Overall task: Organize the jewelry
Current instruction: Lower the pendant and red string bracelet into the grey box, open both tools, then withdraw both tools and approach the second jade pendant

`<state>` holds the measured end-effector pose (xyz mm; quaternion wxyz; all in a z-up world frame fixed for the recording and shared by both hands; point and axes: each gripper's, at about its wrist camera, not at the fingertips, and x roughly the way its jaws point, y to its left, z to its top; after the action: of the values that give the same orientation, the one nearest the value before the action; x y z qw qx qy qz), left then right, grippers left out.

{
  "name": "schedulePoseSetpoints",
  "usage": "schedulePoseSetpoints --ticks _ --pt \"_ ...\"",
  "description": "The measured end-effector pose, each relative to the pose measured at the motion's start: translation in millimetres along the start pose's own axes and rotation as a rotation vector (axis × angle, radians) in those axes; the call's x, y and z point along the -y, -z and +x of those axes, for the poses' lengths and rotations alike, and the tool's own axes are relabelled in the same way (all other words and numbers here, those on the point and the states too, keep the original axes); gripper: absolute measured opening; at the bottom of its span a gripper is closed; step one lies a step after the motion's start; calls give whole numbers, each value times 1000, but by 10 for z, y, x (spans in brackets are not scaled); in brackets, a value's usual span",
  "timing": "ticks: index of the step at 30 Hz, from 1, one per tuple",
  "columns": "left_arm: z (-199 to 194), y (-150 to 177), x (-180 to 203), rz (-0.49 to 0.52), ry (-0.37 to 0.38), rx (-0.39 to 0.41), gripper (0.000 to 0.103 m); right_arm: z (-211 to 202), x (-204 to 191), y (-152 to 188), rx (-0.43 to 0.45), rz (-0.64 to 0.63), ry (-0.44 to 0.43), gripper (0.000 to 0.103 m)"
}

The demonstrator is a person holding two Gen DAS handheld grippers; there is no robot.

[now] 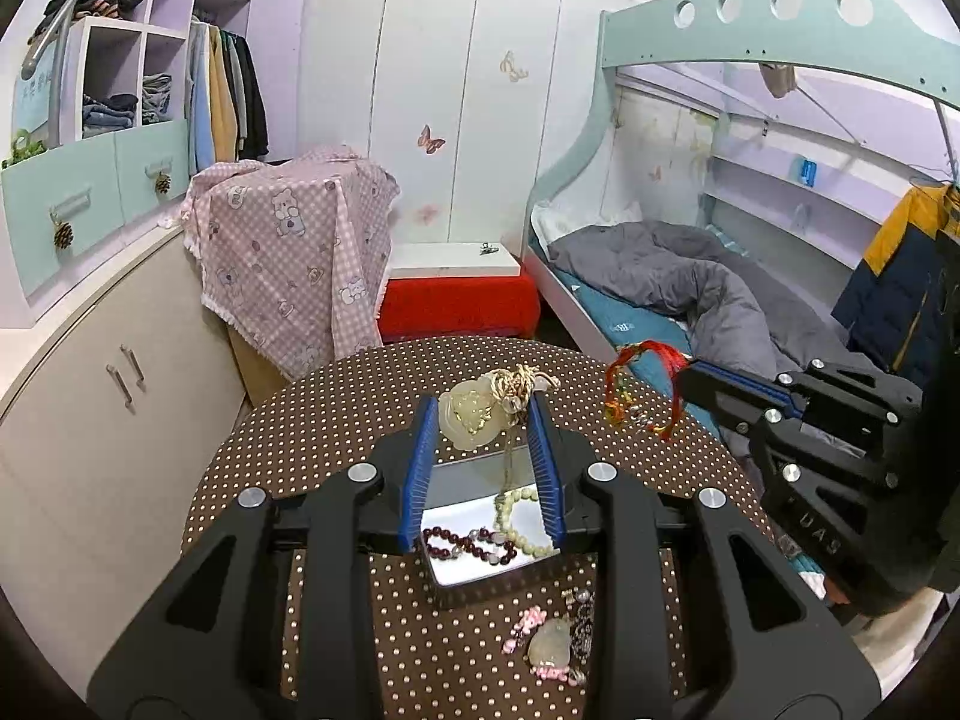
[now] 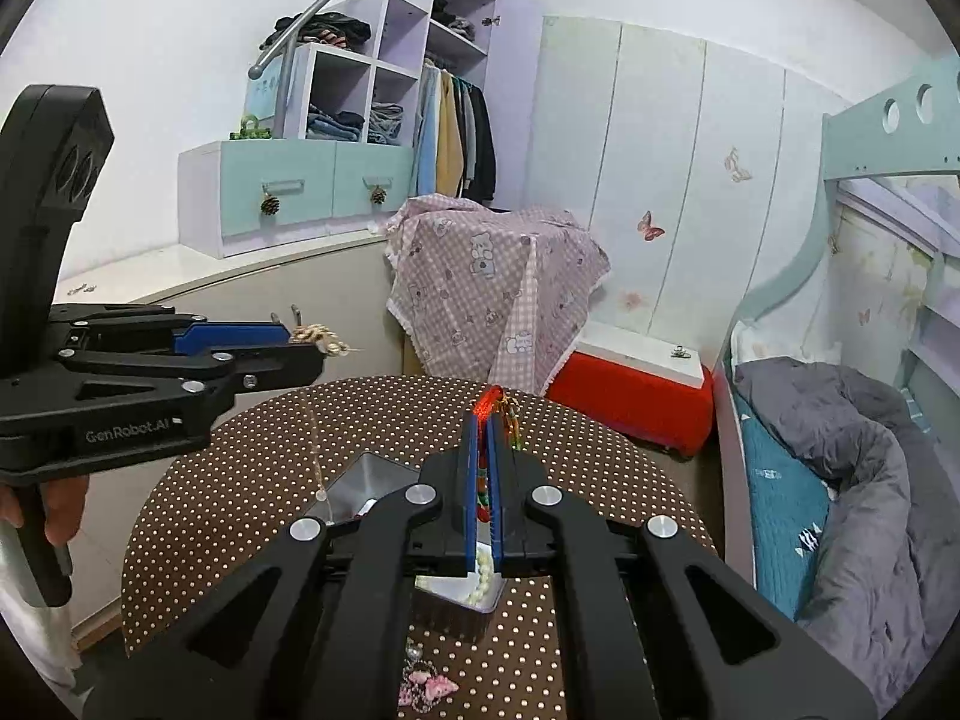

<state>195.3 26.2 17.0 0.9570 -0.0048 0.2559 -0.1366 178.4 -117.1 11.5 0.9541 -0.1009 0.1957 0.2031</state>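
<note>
A square metal tin (image 1: 480, 564) sits on the round brown polka-dot table (image 1: 336, 420). It holds a dark red bead bracelet (image 1: 465, 543) and a pale bead strand (image 1: 516, 525). My left gripper (image 1: 483, 414) holds a pale jade pendant (image 1: 471, 417) with its beige cord (image 1: 519, 387) above the tin, its thin chain hanging into the tin. My right gripper (image 2: 485, 420) is shut on a red braided string bracelet (image 2: 495, 399), also seen in the left wrist view (image 1: 636, 384). The tin shows below it (image 2: 462, 594).
A pink and clear charm piece (image 1: 549, 648) lies on the table in front of the tin, also seen in the right wrist view (image 2: 429, 687). A bunk bed with a grey duvet (image 1: 690, 282) stands right, a red stool (image 1: 459, 303) and cloth-covered box (image 1: 288, 240) behind.
</note>
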Motion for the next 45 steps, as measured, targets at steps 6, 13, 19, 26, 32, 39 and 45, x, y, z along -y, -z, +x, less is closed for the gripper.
schedulePoseSetpoints --ticks 6,13,19,26,32,39,45 --pt "260 79 10 -9 18 -61 30 213 18 78 -54 12 -24 1" --pt "570 258 -37 -40 6 -151 31 453 7 237 -141 24 -78 2" --pt "622 322 -72 -45 -23 -176 68 445 84 226 -143 58 -51 48" --pt "565 330 -93 -50 -36 -175 68 365 162 194 -124 83 -25 51" --pt "538 356 -88 -51 -39 -178 68 367 150 194 -128 83 -23 52" --pt "480 366 -108 -50 -39 -171 68 318 123 193 -121 75 -20 52" --pt "420 419 -68 -43 -29 -170 68 259 121 245 -124 82 -10 51"
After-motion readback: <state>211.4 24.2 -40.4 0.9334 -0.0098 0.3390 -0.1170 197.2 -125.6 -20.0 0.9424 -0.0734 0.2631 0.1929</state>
